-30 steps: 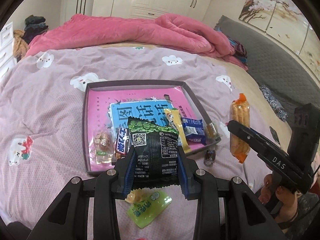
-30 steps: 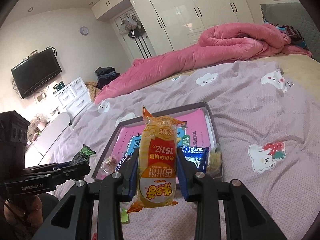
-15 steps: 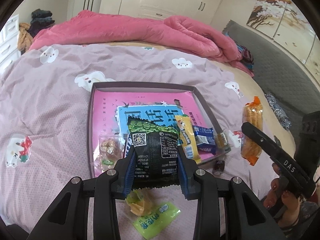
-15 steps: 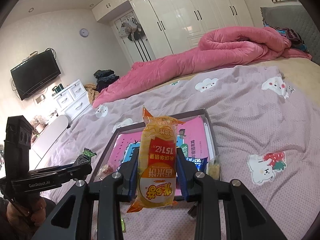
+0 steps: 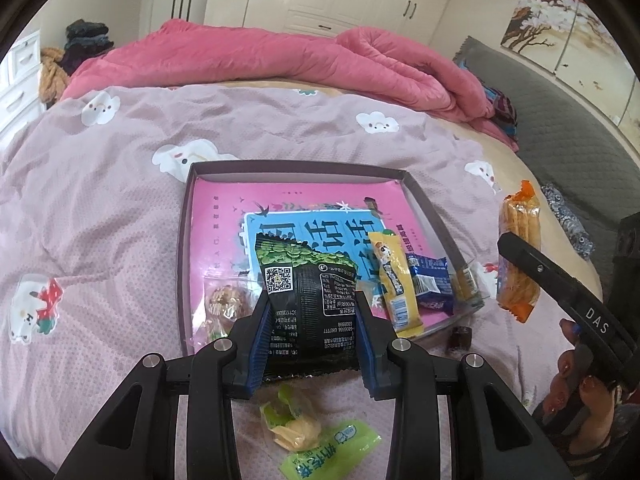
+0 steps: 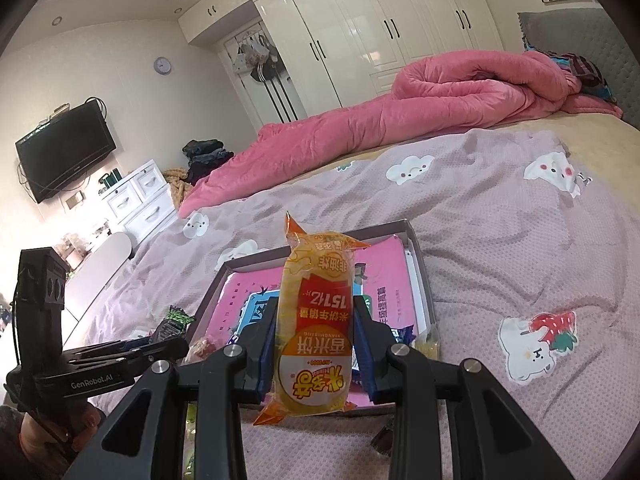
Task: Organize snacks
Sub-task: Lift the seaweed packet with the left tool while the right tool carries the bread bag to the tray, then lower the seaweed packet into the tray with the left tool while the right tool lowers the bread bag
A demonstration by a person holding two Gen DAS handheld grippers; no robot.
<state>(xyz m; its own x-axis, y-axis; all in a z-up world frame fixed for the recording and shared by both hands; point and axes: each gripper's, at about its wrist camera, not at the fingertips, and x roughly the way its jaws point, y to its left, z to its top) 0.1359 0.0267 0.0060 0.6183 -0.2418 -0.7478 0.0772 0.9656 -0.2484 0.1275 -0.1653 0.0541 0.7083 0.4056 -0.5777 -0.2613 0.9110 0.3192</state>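
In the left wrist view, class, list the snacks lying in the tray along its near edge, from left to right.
Clear-wrapped brown snack → yellow stick packet → blue packet → small clear packet at the tray's right corner.

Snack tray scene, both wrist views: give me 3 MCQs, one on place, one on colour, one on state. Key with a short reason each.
1. Where does the light green packet lie?
A. inside the tray
B. on the bedspread, outside the tray's near edge
C. on the pink quilt

2. What colour is the packet in the left tongs?
A. mostly black with green at the top
B. yellow and red
C. blue

3. What is the state of the right tongs?
A. open and empty
B. shut on a yellow rice cracker pack
C. shut on the tray's rim

Key:
1 B, it rests on the bedspread nearer the camera than the tray.
2 A, the black packet has a green printed top.
3 B, both pads press the yellow rice cracker pack.
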